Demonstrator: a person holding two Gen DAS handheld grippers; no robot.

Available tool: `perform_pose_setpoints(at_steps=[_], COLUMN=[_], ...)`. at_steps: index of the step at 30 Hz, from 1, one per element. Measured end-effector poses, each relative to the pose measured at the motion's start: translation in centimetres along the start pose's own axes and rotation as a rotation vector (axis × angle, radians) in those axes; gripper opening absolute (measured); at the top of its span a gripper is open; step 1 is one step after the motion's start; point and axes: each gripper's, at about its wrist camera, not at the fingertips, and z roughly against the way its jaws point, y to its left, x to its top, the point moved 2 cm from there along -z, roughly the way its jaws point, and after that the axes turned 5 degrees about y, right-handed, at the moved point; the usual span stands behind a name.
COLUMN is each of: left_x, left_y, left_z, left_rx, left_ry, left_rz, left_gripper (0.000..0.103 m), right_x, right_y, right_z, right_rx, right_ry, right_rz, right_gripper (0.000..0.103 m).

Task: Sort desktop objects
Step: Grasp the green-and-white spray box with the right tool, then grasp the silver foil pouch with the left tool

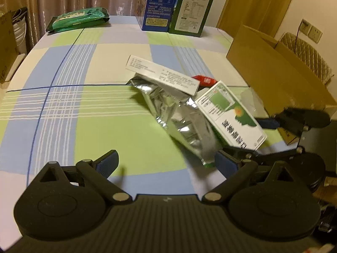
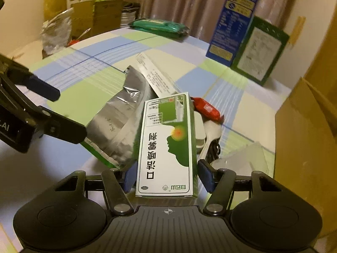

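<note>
Between the right gripper's [image 2: 167,177] jaws stands the green-and-white medicine box [image 2: 168,145], long axis running toward 12 o'clock, pads close on both sides but contact unclear. At 10 o'clock the silver pouch [image 2: 118,130] lies beside it; the left gripper [image 1: 166,164] hovers wide open, holding nothing.

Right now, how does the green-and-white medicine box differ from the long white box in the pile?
The green-and-white medicine box is wider, with a green head silhouette; the long white box is slimmer, with only small grey text. The medicine box sits between the right gripper fingers; the white box lies farther off, on the silver foil pouch. Both are rectangular cartons.
</note>
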Motion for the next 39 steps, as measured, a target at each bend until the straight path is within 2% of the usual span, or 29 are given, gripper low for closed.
perform_pose_setpoints(at_steps=[5, 11, 16, 20, 27, 31, 32, 35, 39], left_x=[0.7, 1.1, 1.9, 2.9, 4.7, 5.4, 5.5, 5.4, 4.3], left_y=[-0.1, 0.4, 0.2, -0.1, 0.0, 0.2, 0.3, 0.2, -0.8], left_z=[-0.1, -0.3, -1.4, -2.9, -6.3, -7.2, -7.2, -6.8, -5.7], left_rx=[-0.013, 0.008, 0.017, 0.001, 0.022, 0.008, 0.001, 0.002, 0.027], left_ry=[-0.020, -0.022, -0.014, 0.020, 0.153, 0.195, 0.196, 0.204, 0.224], left_rz=[0.029, 0.047, 0.034, 0.004, -0.059, -0.070, -0.067, -0.073, -0.122], left_gripper=[0.096, 0.096, 0.095, 0.083, 0.059, 0.055, 0.049, 0.042, 0.040], right_x=[0.1, -0.4, -0.6, -0.7, -0.7, -0.5, -0.5, -0.5, -0.8], right_y=[-0.2, -1.0, -1.5, -2.1, -2.4, -2.3, -2.3, -2.2, -2.4], right_z=[0.4, 0.8, 1.4, 1.4, 1.0, 0.9, 0.9, 0.8, 1.3], right_rx=[0.064, 0.246, 0.178, 0.180, 0.171, 0.164, 0.162, 0.158, 0.157], right_ry=[0.016, 0.070, 0.052, 0.059, 0.061, 0.057, 0.056, 0.056, 0.067], right_rz=[-0.055, -0.192, -0.214, -0.235, -0.239, -0.232, -0.229, -0.229, -0.250], right_gripper=[0.058, 0.058, 0.058, 0.058, 0.058, 0.058, 0.058, 0.058, 0.058])
